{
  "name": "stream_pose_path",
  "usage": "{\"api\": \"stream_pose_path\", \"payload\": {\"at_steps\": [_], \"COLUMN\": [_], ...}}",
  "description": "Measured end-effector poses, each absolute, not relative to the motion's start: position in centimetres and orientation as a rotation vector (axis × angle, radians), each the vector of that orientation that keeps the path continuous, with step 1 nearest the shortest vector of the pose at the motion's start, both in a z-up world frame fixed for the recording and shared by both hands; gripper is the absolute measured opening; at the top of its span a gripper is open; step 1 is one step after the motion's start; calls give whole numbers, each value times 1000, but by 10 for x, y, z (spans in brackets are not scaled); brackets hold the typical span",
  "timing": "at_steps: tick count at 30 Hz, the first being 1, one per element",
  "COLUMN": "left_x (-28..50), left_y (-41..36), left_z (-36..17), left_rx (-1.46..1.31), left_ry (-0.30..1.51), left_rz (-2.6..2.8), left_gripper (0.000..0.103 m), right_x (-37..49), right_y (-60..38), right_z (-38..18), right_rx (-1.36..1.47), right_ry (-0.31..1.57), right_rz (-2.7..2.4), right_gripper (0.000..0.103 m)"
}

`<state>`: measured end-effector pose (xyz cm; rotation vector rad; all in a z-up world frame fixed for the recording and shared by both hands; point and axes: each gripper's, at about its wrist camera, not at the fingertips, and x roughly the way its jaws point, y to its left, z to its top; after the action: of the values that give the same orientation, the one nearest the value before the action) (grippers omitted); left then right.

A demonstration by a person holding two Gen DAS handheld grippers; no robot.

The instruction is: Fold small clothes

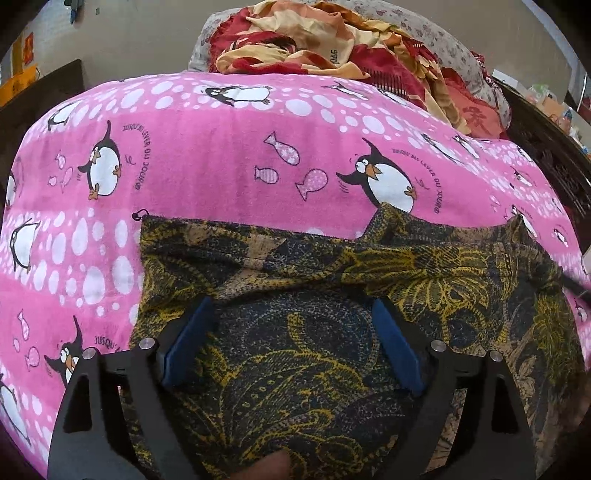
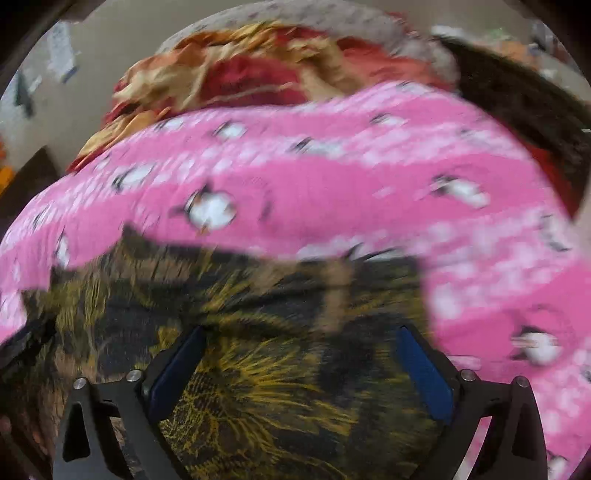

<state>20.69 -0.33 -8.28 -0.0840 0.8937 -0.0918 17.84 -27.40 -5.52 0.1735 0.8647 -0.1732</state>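
Observation:
A small dark garment with a yellow and brown floral print lies on a pink penguin-print blanket. Its far edge is creased, with a corner sticking up at the upper right. My left gripper is open, its blue pads spread over the garment's left part, holding nothing. In the right wrist view, which is motion-blurred, my right gripper is open above the garment, near its right edge beside the pink blanket.
A crumpled red, orange and cream cloth is piled on a grey floral pillow at the bed's far end. A dark wooden bed frame runs along the right. A beige wall stands behind.

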Motion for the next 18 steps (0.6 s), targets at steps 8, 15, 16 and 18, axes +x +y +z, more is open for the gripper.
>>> {"api": "stream_pose_path", "payload": {"at_steps": [8,15,16,18], "left_x": [196,185,185,179], "left_y": [6,18,17,9], "left_z": [-84,-82,-82,-77], "left_rx": [-134,-213,-207,-149], "left_ry": [880,862,865,895], "left_rz": [-127,-168,-165,-163], "left_gripper": [88,88,88,88], "right_x": [169,179,178,172], "right_y": [-173,-147,-147,-150], "right_z": [-39,-86,-83,-72], "right_rx": [86,-68,-71,-69], "right_ry": [837,891,901,916], "right_rz": [112,69,78,74], "right_gripper": [102,103,103,102]}}
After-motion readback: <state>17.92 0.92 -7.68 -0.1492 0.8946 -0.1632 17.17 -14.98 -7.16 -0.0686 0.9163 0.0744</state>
